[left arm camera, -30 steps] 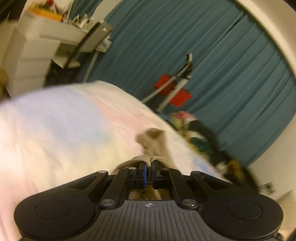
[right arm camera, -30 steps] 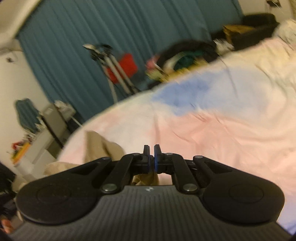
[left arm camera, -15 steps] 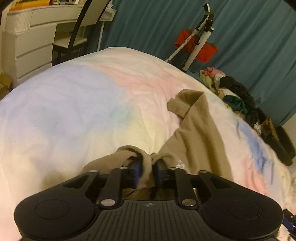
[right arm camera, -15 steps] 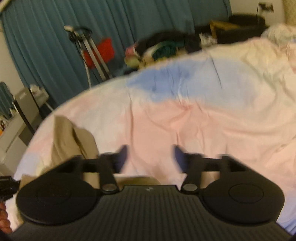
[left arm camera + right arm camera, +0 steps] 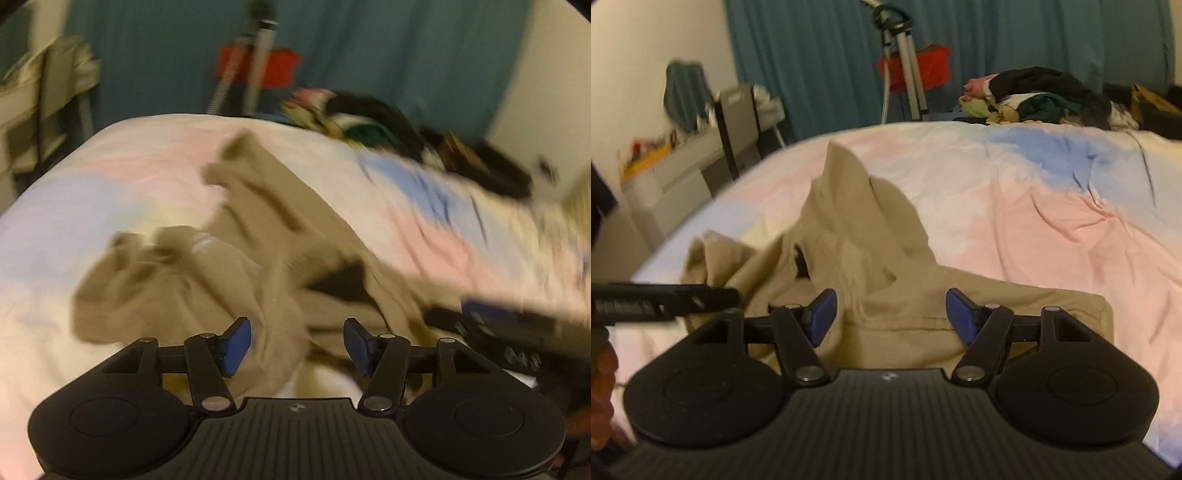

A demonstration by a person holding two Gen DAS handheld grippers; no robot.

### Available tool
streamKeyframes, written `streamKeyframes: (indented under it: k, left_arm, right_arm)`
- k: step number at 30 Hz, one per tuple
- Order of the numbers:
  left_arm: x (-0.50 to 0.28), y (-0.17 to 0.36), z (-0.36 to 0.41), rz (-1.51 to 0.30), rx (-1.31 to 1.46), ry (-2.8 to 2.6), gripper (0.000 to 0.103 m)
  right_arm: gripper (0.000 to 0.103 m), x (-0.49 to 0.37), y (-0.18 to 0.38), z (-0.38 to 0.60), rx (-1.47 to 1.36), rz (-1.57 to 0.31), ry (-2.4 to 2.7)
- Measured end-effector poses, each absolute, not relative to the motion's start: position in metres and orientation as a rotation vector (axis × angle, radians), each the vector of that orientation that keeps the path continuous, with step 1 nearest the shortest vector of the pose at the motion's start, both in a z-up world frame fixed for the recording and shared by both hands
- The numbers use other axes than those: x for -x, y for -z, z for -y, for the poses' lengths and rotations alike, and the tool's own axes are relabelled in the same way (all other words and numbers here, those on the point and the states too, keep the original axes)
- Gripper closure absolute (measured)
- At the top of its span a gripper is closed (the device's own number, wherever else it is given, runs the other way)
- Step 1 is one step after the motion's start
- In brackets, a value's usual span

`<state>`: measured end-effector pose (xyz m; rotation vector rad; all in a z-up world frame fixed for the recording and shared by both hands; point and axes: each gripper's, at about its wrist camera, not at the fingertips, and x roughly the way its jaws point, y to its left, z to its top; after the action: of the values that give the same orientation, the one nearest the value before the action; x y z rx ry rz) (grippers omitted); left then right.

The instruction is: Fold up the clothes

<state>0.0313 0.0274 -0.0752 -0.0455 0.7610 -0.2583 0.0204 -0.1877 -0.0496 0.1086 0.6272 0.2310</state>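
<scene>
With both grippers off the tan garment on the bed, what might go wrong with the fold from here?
1. The tan garment lies bunched, one part peaked upward; regrasping blindly may pinch several layers.
2. The left gripper, jaws opening, and the right gripper hang close over the same heap, so they might collide.
3. A low grasp may catch the pastel duvet too.

Garment on bedspread; clothes pile and tripod behind.

Tan garment: soft matt cloth, creased. Bed cover: wrinkled matt cotton-like cloth. Right gripper: matt black plastic, blue pads.
</scene>
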Motion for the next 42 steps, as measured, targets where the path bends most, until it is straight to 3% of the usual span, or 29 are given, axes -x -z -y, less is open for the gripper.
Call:
streamKeyframes:
  k: [4, 6, 8, 10, 11, 19, 29, 33, 42]
  left_arm:
    - [-0.043, 0.097, -0.005, -0.767, -0.076, 0.205, 0.05]
    - [-0.049, 0.101, -0.008, -0.766, -0.051, 0.185, 0.06]
    - [-0.051, 0.099, -0.016, -0.748, -0.016, 0.172, 0.084]
    - [-0.047, 0.091, -0.028, -0.717, 0.048, 0.177, 0.098]
    - [-0.045, 0.086, -0.034, -0.699, 0.078, 0.18, 0.1]
    - [-0.019, 0.039, -0.056, -0.515, 0.075, 0.175, 0.1]
    - [-0.109, 0.069, -0.065, -0.575, 0.005, -0.047, 0.102]
    - [-0.107, 0.075, -0.077, -0.645, 0.091, -0.037, 0.101]
    - [-0.017, 0.031, -0.047, -0.462, -0.008, 0.102, 0.066]
  right_arm:
    - [0.034, -0.024, 0.058, 0.176, -0.029, -0.632, -0.216]
    - [0.034, -0.025, 0.061, 0.175, -0.017, -0.635, -0.212]
    - [0.034, -0.027, 0.063, 0.175, -0.013, -0.642, -0.205]
    - [0.034, -0.029, 0.066, 0.176, -0.018, -0.651, -0.196]
    - [0.034, -0.029, 0.067, 0.177, -0.024, -0.657, -0.193]
    - [0.035, -0.024, 0.063, 0.176, -0.015, -0.61, -0.193]
    - [0.036, -0.02, 0.07, 0.137, 0.216, -0.571, -0.262]
    - [0.036, -0.023, 0.069, 0.141, 0.211, -0.572, -0.22]
    - [0.036, -0.03, 0.058, 0.185, 0.048, -0.546, -0.028]
